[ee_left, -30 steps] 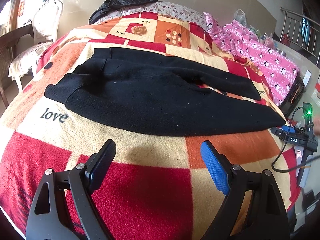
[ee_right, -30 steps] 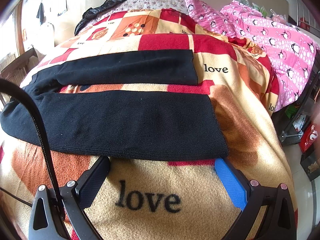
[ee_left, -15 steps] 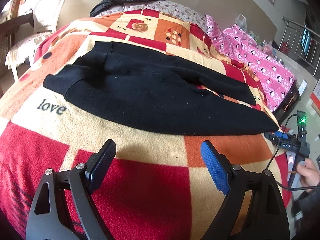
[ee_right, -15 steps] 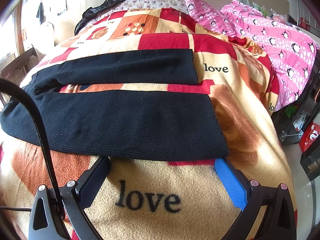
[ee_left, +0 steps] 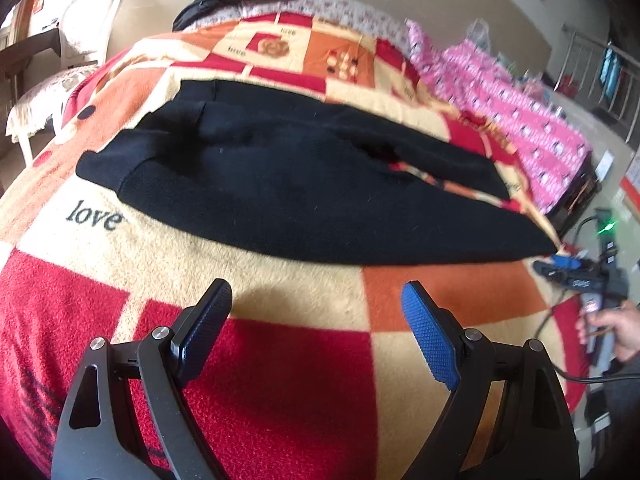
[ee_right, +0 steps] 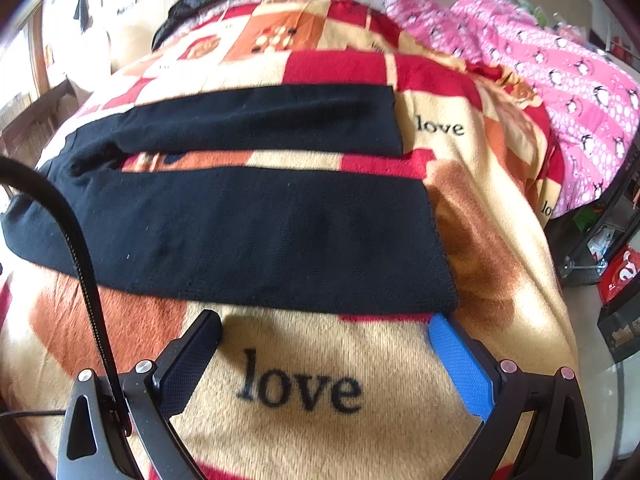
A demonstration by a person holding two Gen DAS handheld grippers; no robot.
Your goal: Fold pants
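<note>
**Left wrist view: black pants lie flat on patchwork blanket, both my grippers spread and empty**

A red, orange and cream patchwork blanket [ee_left: 280,360] printed with the word "love" covers the bed and fills most of both views. Across its middle lie the black pants [ee_left: 280,184], spread flat, the waistband toward my left and the two legs running out to my right with a strip of blanket showing between them. A pink penguin-print quilt [ee_right: 560,80] is bunched along the bed's far right side, and a white chair [ee_left: 80,28] stands off the bed's far left corner. My left gripper [ee_left: 316,308] hovers over the blanket on the near side of the pants, its jaws wide apart and holding nothing. My right gripper [ee_right: 326,326] is likewise spread and empty, its fingertips just at the near hem edge of the closer trouser leg; I cannot tell whether they touch the cloth. At the left view's right edge, my right hand [ee_left: 616,328] grips its tool's handle.
</note>
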